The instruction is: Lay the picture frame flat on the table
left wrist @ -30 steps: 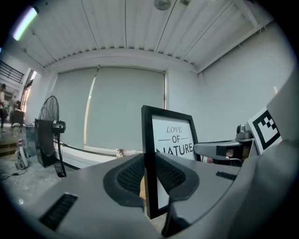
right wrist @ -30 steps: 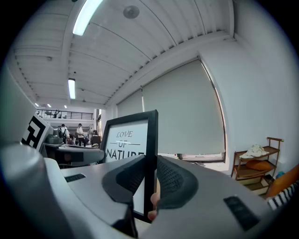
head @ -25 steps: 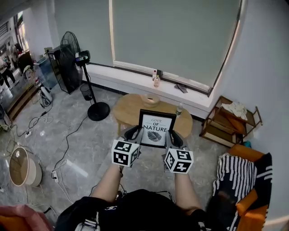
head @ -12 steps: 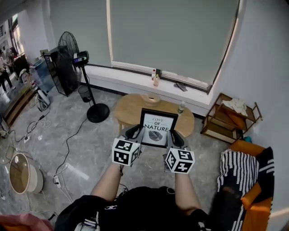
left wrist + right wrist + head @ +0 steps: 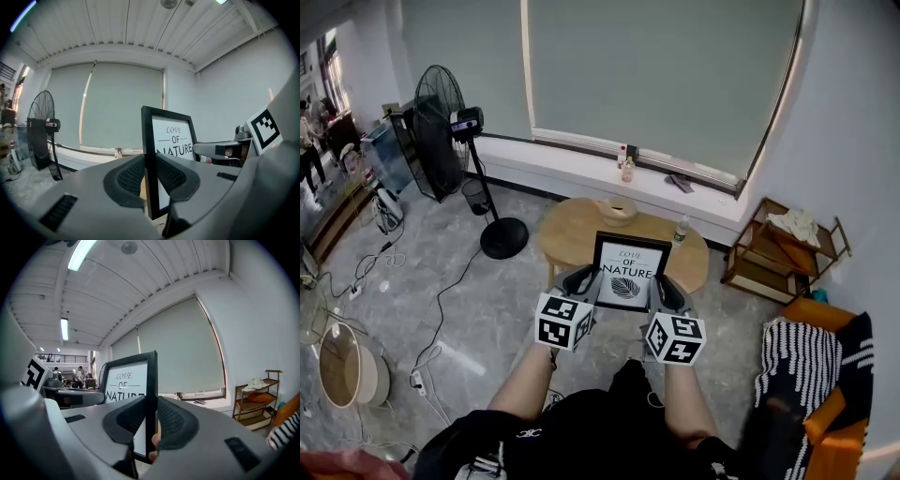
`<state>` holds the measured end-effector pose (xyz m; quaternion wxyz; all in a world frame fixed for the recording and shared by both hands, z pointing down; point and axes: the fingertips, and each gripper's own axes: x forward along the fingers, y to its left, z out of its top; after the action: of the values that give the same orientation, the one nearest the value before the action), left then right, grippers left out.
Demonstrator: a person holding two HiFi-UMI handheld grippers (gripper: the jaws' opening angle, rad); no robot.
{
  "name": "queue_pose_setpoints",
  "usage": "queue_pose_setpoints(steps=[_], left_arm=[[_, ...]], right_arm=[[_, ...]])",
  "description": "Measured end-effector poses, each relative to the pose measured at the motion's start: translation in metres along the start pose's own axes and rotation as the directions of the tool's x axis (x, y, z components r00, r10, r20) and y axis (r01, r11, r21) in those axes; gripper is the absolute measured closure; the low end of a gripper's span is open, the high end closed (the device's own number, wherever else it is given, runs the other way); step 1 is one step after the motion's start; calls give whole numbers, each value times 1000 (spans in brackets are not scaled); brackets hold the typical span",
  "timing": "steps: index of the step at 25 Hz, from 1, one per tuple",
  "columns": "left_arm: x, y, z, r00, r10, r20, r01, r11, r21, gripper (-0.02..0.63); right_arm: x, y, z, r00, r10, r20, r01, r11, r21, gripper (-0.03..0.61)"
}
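The left gripper [image 5: 150, 177] is closed on the left side rail of the picture frame [image 5: 628, 274], with the ribbed pads pressed against the front and back of the black border. The right gripper [image 5: 151, 420] is clamped in the same way on the right side rail, so the frame is carried between the two, one on each side. The frame is held upright, its printed face turned toward the person and its top edge at 12 o'clock in the head view. It is seen over the near edge of the round wooden tabletop [image 5: 567, 234]; whether its lower edge touches the wood cannot be told.

Both forearms are stretched forward from the body, roughly parallel, with the marker cubes uppermost and the jaws pointed away from the person.

On the tabletop, a small bowl [image 5: 618, 210] is set at 12 o'clock from the frame, near the far rim, and a bottle [image 5: 680, 228] stands at about 1 o'clock, close to the right rim. Bare wood is shown at 10 o'clock from the frame.

Beyond the tabletop, a standing fan [image 5: 442, 127] is placed at 10 o'clock on the grey floor, a low wooden shelf [image 5: 783, 253] at 2 o'clock against the wall, and a striped cushion [image 5: 811, 356] at 4 o'clock.
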<state>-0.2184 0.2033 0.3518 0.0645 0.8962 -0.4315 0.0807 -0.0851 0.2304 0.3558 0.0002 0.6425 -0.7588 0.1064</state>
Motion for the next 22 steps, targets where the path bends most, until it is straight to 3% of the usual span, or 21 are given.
queue_pose_setpoints(steps=[5, 14, 22], left_arm=[[77, 20, 6, 1000, 1, -20, -1, 1000, -6, 526], [280, 48, 51, 998, 21, -59, -20, 1000, 2, 526], [431, 67, 63, 993, 42, -114, -44, 999, -23, 525]], right_arm=[[69, -45, 6, 1000, 1, -13, -1, 1000, 11, 489], [226, -176, 49, 999, 23, -42, -22, 999, 27, 489], [346, -277, 62, 993, 52, -109, -46, 998, 53, 489]])
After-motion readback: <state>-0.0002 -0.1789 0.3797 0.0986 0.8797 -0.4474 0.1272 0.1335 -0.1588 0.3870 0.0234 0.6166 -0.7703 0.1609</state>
